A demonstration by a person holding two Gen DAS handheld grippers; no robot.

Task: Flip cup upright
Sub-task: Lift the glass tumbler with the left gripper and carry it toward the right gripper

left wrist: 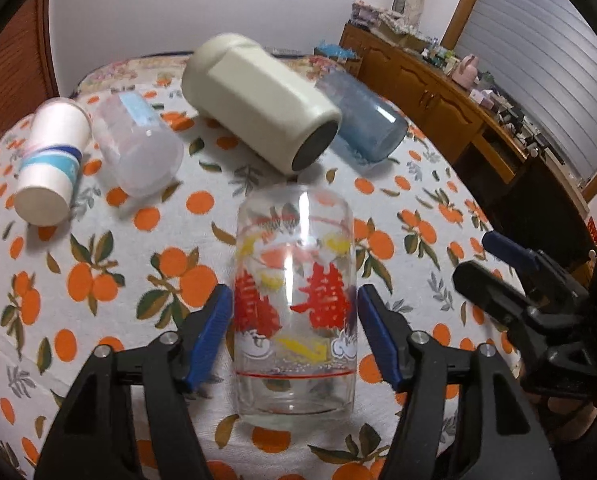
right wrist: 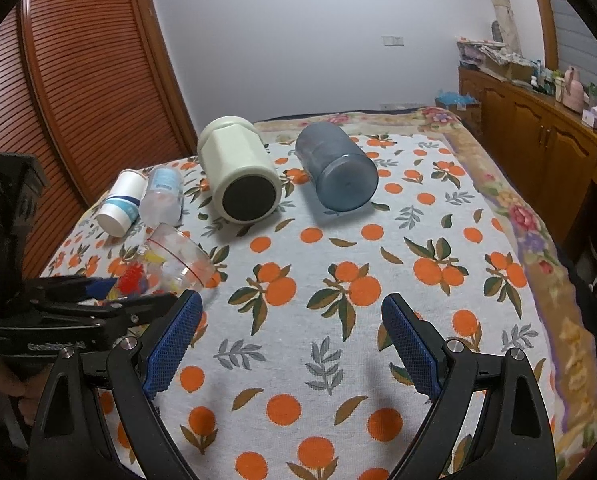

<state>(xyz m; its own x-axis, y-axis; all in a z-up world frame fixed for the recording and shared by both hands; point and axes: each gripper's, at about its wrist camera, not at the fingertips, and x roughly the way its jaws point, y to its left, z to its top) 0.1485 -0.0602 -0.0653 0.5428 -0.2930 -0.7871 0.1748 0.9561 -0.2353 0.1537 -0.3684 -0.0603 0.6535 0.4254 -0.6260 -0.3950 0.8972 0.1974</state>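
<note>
the printed glass cup (left wrist: 294, 308) lies on its side on the orange-patterned tablecloth (right wrist: 338, 340), thick base toward the left gripper (left wrist: 294, 320), whose jaws stand wide apart on either flank of it; the blue pads (left wrist: 212, 332) look very close to the glass, but i cannot tell whether they touch, so nothing is firmly held yet. the right gripper (right wrist: 290, 344) hangs over bare cloth, jaws spread wide and holding nothing. the likely trouble is the smooth round glass: if the pads close off-centre or too near the base, it could roll or squirt forward into the cream mug (left wrist: 258, 100) lying just beyond its mouth, or slip while being swung upright. 4 other vessels lie on their sides behind: a white paper cup (left wrist: 52, 164) and a clear plastic cup (left wrist: 138, 144) to the left, the mug, and a blue plastic tumbler (left wrist: 362, 116) to the right. room behind is tight; the open cloth to the cup's right, under the right gripper, offers the freest space to stand it.
</note>
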